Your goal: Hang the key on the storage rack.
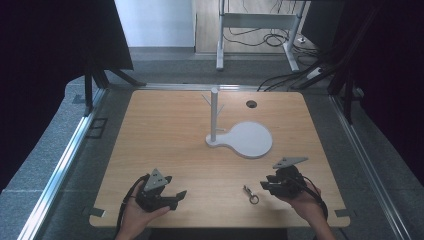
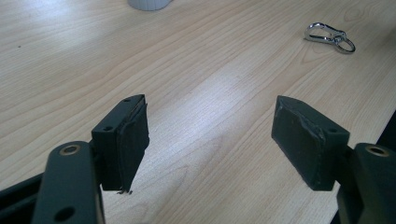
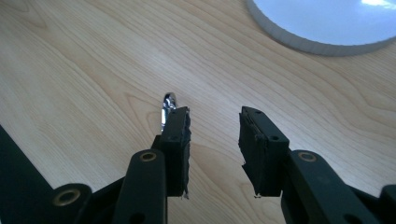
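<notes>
A small metal clip with a key ring (image 1: 250, 195) lies flat on the wooden table (image 1: 170, 135) near its front edge, between my two grippers. My left gripper (image 1: 179, 198) is held low at the front left, open wide with nothing between its pads (image 2: 210, 121); the clip (image 2: 329, 37) lies ahead to its right. My right gripper (image 1: 264, 186) sits just right of the clip, pointing toward it. Its jaws (image 3: 215, 126) stand part open with bare wood between them. The clip (image 3: 167, 105) peeks out from behind the left jaw, outside the gap.
A white stand with an upright post (image 1: 214, 115) and short pegs rises from a flat paddle-shaped base (image 1: 247, 139) at the table's middle back. The base's rim (image 3: 299, 42) lies ahead of the right gripper. A round cable hole (image 1: 251, 104) sits at the back.
</notes>
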`<state>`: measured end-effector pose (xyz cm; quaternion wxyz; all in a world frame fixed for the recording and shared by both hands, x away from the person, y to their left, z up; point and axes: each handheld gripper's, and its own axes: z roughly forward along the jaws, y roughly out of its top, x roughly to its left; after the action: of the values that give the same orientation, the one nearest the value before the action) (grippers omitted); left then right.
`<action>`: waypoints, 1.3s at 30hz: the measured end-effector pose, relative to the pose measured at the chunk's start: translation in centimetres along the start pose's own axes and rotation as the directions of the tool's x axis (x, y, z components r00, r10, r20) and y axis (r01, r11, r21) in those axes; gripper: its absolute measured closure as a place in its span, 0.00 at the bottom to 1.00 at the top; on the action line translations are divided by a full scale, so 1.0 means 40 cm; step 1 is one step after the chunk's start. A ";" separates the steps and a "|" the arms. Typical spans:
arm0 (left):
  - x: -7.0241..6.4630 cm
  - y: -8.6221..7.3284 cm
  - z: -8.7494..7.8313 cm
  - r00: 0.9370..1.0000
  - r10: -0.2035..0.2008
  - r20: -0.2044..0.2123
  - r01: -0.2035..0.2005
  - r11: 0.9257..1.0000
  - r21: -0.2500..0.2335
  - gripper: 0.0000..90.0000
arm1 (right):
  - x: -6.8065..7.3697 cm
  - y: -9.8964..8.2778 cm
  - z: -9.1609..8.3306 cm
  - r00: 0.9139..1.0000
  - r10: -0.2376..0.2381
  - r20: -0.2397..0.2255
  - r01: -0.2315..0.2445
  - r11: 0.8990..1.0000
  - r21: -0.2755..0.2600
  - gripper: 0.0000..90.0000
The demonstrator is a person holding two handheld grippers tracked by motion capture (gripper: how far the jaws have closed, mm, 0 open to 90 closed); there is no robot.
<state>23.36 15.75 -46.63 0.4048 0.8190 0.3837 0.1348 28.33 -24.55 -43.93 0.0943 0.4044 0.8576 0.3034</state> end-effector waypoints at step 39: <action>-0.015 0.002 0.004 0.999 0.036 0.020 -0.037 0.999 0.013 0.31 | 0.079 0.024 0.139 0.995 -0.091 -0.031 0.095 0.975 0.199 0.74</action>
<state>23.09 15.19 -46.61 0.4004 0.8299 0.3656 0.1316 29.13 -19.24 -47.51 0.0578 0.3678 0.9028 0.2153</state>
